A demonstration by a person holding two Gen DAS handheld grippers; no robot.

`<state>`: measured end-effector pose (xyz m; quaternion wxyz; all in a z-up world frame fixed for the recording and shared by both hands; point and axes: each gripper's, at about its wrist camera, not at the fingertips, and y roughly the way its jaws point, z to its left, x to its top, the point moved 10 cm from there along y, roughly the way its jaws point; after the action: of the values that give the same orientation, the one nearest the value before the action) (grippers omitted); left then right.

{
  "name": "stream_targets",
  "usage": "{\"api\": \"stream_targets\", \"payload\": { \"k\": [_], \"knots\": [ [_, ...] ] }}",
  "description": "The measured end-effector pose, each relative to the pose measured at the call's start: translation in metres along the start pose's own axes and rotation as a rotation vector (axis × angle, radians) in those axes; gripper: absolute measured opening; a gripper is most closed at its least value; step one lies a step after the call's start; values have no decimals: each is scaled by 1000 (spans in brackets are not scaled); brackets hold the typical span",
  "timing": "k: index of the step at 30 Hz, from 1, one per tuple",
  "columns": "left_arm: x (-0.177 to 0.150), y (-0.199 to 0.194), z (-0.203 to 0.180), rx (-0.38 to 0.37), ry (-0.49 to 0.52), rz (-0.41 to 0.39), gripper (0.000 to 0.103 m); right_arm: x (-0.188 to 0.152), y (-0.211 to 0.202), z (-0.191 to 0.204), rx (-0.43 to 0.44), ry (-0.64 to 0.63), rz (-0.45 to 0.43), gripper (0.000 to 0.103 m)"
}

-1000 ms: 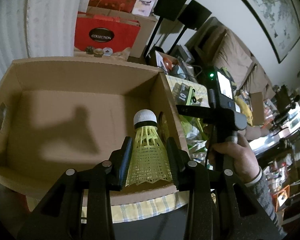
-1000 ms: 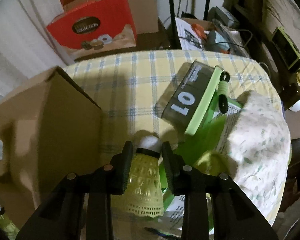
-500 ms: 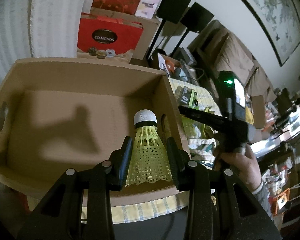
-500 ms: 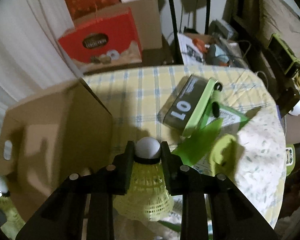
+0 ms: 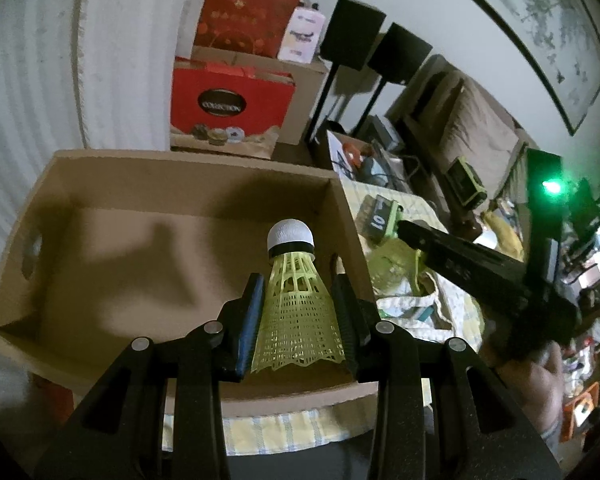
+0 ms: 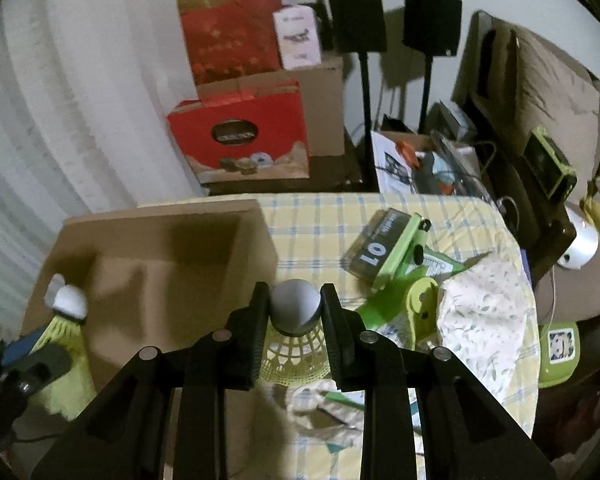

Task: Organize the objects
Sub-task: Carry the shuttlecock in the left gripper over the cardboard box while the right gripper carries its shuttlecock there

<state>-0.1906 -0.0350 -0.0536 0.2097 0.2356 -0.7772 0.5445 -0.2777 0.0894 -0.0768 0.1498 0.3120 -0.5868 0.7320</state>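
Red gift box [image 6: 240,136] beside speaker stands [image 6: 364,92]

The hand [image 5: 536,380] behind the right gripper is blurry. The shuttlecock [image 6: 296,344] skirt hides behind the gripper fingers. The tabletop [image 6: 316,224] near edge is cut off.

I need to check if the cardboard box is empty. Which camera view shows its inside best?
The left wrist view: it looks straight into the cardboard box, showing a bare floor and all four walls. The right wrist view shows the box from the side, blurred, with only part of the inside visible.
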Motion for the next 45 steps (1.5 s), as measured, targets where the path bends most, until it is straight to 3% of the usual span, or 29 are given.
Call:
{"api": "stream_targets", "payload": {
  "k": [10, 22, 32, 45],
  "knots": [
    [12, -11, 17, 46, -21, -39, 33, 4, -31, 24, -46, -74, -66, 25],
    [18, -27, 26, 87, -10, -81, 33, 5, -53, 48, -7, -89, -109, 25],
    [23, -31, 53, 157, -15, -101, 33, -3, -42, 77, 24, -114, -91, 25],
    [16, -2, 87, 236, -19, -91, 33, -11, -24, 94, 15, -128, -70, 26]
  ]
}}
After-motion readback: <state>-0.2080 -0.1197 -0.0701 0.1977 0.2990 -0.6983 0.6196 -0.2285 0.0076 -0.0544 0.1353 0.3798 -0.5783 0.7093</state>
